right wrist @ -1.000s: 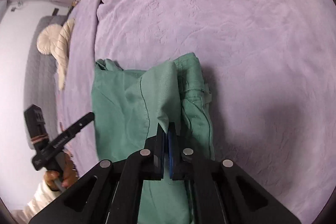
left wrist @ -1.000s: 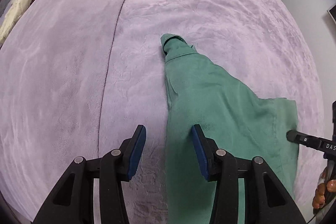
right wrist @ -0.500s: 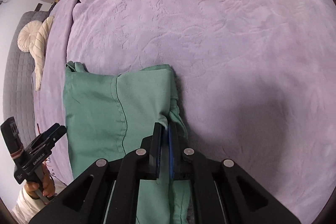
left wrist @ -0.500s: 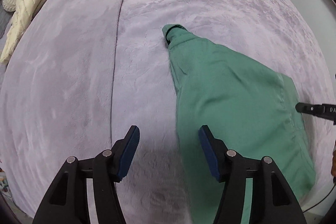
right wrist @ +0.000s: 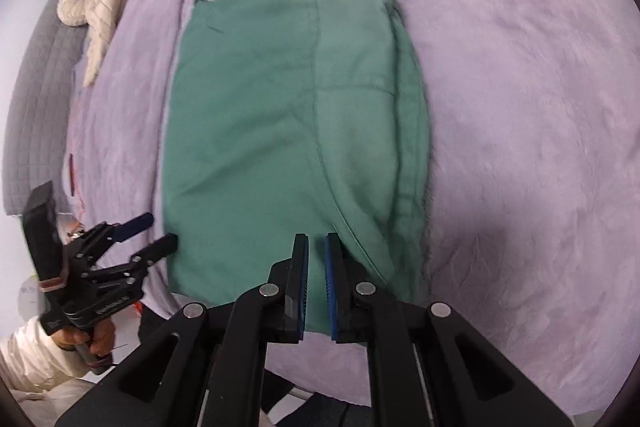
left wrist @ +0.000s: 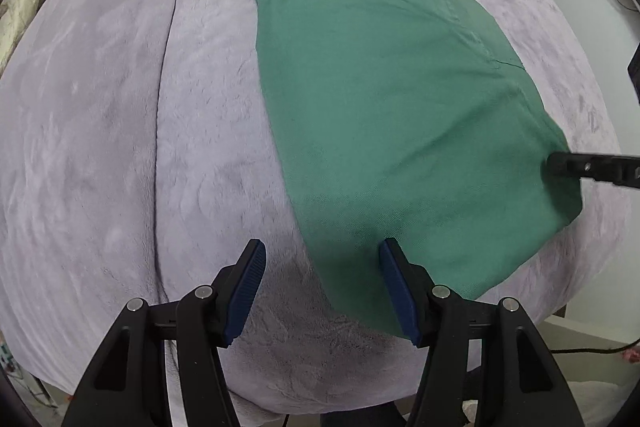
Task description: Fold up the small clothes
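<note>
Left wrist view first: one green garment (left wrist: 400, 99), two grippers, one purple blanket (left wrist: 120, 131) covering the whole bed. That's the count. The left gripper (left wrist: 320, 267) hangs over the garment's near edge with its jaws standing wide; nothing between them except cloth lying flat underneath, not pinched. The right gripper (left wrist: 592, 167) pokes in from the right edge, its tip at the garment's far right corner.

From the right wrist view, the right gripper (right wrist: 316, 267) has a narrow gap between its blue pads (right wrist: 332, 287), having just been easing open a little, and the cloth sits below them rather than clamped. The left gripper (right wrist: 148, 231) shows at the lower left, held in a hand (right wrist: 86, 341) with a cream sleeve (right wrist: 28, 359).

Around it: a cream padded jacket (right wrist: 100, 7) lies on a grey quilted sofa (right wrist: 36, 107) off to the left. Nothing sits on top of the garment.

The garment (right wrist: 280, 131) lies flat mid-blanket, folded into a rough rectangle, seam running down its length, right side bunched in thicker layers
</note>
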The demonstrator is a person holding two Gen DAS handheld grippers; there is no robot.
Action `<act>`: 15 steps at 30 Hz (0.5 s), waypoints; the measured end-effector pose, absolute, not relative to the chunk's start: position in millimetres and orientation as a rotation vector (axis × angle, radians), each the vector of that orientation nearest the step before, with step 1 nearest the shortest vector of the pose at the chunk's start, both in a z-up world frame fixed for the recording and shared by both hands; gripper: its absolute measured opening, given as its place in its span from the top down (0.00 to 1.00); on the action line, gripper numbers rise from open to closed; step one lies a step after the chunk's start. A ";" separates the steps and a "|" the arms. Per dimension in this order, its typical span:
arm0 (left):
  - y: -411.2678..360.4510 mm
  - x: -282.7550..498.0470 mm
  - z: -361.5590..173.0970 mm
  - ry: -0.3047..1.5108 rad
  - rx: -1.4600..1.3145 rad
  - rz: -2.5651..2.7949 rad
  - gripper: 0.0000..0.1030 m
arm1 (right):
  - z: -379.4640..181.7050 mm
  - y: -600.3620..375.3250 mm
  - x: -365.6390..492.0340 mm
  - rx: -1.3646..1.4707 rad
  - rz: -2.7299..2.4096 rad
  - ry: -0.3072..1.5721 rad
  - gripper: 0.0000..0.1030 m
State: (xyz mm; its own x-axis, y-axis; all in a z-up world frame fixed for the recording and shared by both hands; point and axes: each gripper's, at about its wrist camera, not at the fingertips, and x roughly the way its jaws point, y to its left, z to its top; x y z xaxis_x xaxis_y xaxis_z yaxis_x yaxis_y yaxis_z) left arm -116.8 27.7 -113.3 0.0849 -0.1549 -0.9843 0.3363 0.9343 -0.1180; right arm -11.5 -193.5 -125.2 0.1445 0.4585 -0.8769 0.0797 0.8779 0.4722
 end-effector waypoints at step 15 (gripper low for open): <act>33.1 -114.5 -87.2 1.411 0.161 -0.316 0.41 | -116.4 -211.3 -29.8 0.556 0.251 1.412 0.91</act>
